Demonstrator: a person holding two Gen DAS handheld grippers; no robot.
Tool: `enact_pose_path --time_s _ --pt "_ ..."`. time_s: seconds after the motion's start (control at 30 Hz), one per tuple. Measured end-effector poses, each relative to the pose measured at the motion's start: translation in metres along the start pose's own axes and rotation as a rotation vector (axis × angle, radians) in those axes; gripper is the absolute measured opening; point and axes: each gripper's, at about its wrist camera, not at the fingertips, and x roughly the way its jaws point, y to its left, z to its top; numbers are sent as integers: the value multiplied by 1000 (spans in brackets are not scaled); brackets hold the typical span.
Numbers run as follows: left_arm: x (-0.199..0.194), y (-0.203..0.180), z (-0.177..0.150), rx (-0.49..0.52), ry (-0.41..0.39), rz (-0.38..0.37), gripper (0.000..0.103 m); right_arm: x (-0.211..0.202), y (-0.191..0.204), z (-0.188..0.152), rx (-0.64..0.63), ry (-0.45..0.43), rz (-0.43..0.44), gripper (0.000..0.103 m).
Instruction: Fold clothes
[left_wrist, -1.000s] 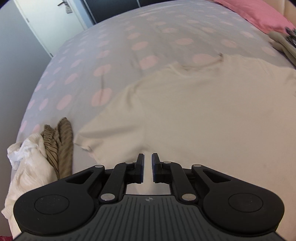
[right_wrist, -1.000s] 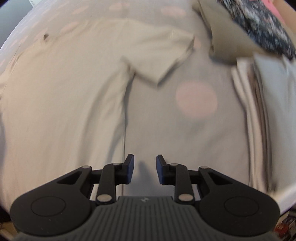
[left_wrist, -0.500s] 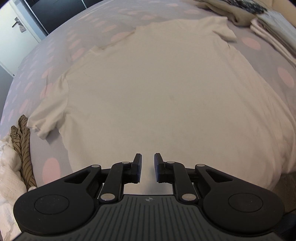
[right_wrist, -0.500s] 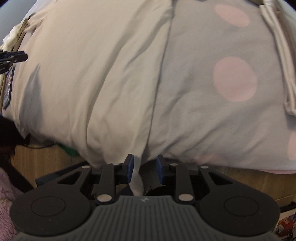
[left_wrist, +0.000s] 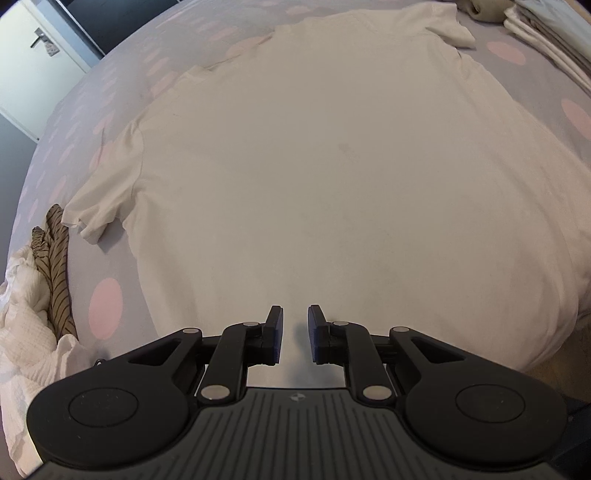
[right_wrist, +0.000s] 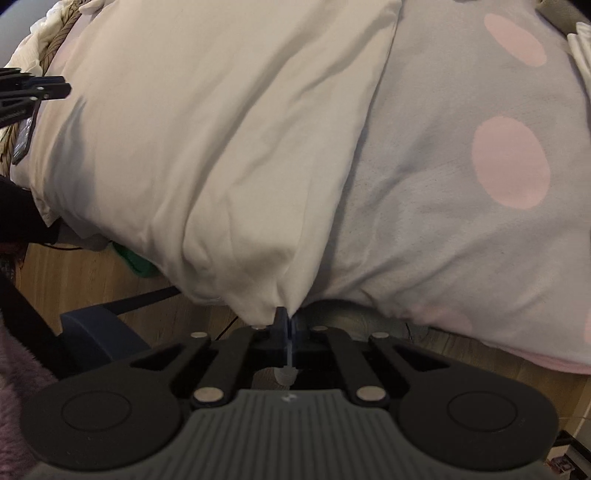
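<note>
Right gripper (right_wrist: 287, 325): jaws, apart half a second ago, are now clamped on the hem corner of the cream cotton T-shirt (left_wrist: 332, 177).
Left gripper (left_wrist: 295, 332): released, held above the hem.
T-shirt: spread flat on the grey pink-dotted bedsheet (right_wrist: 461, 166); a fold is judged imminent.

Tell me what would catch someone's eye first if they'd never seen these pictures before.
A large cream T-shirt lies spread flat across a grey bedspread with pink dots, filling most of the left wrist view. The right gripper is shut on the shirt's bottom corner at the bed's edge, while the left gripper is open over the hem. Crumpled clothes sit at the far left.
</note>
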Motion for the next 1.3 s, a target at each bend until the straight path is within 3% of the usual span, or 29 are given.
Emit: enact_pose_path --time_s 0.33,0.43,0.67,0.8,0.9,1.0,1.13,1.3 --pt "8 -6 -16 47 56 -10 13 1 -1 6 48 128 -101 3" --pt "2 6 -21 9 48 -57 13 -2 6 9 9 137 -185 9" --pt "-16 45 -42 -55 70 -285 13 -55 2 58 55 -149 -186 17" --pt "-17 60 -67 -43 155 -244 13 -59 20 74 -4 -181 -148 19" --pt "-6 70 -98 -87 257 -199 13 -48 59 76 -84 -185 -134 20" --pt "4 68 -126 -120 322 -195 13 -39 72 91 -153 -187 -121 20" --pt "19 53 -147 -99 335 -204 15 -29 89 92 -209 -188 -120 20" --pt "44 49 -161 -156 367 -198 18 -23 101 96 -258 -189 -128 22"
